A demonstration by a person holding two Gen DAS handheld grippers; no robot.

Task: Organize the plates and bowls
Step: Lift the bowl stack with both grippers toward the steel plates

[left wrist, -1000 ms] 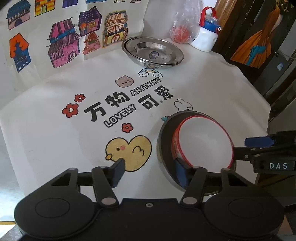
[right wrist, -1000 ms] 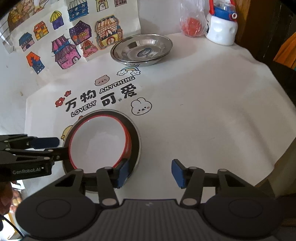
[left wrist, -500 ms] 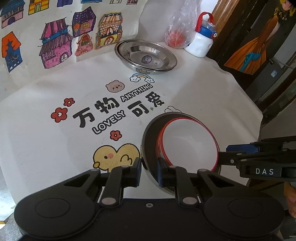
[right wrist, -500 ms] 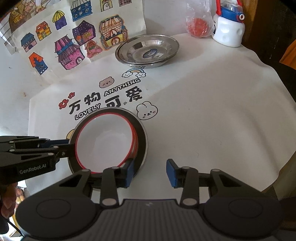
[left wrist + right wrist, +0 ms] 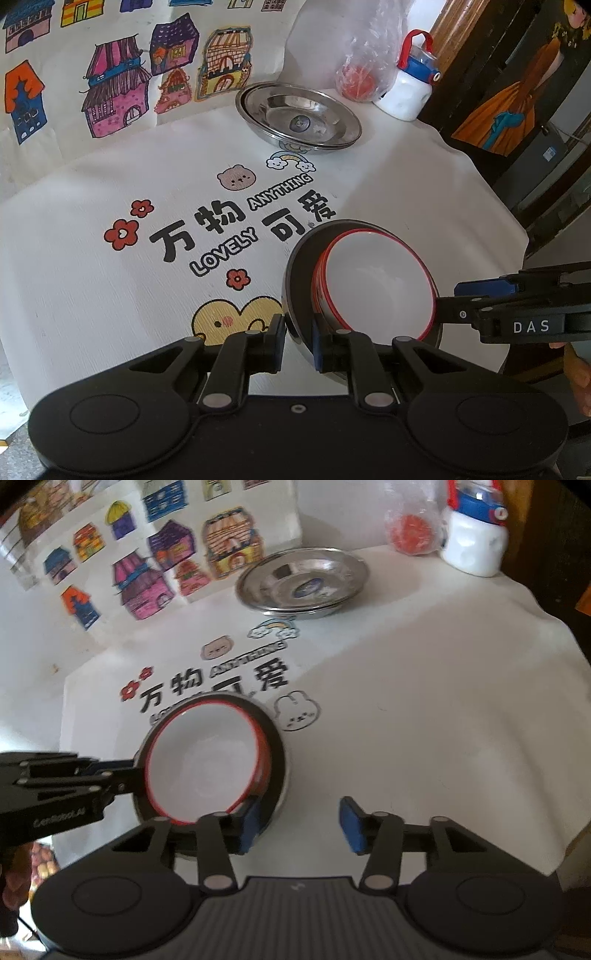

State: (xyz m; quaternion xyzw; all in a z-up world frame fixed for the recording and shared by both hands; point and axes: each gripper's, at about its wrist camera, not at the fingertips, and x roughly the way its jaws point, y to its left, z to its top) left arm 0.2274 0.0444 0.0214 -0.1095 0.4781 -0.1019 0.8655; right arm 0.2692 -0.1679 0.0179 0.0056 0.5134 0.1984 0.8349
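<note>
The task looked part done. A stack of steel plates sat at the far edge of the table. One more plate lay by the near edge, well apart from that stack. It carried the nested red-rimmed bowls and looked tipped.

The left gripper had just been closing, and its pads were clenched on that plate's near rim. The right gripper had also just narrowed, but its jaws stood apart with only bare cloth between them. One finger was against the plate's opposite rim, and that gripper grasped nothing.

Judging from this, the plate and bowls had yet to be sorted. The bowls probably needed a place of their own, and the plate belonged on the far stack.
</note>
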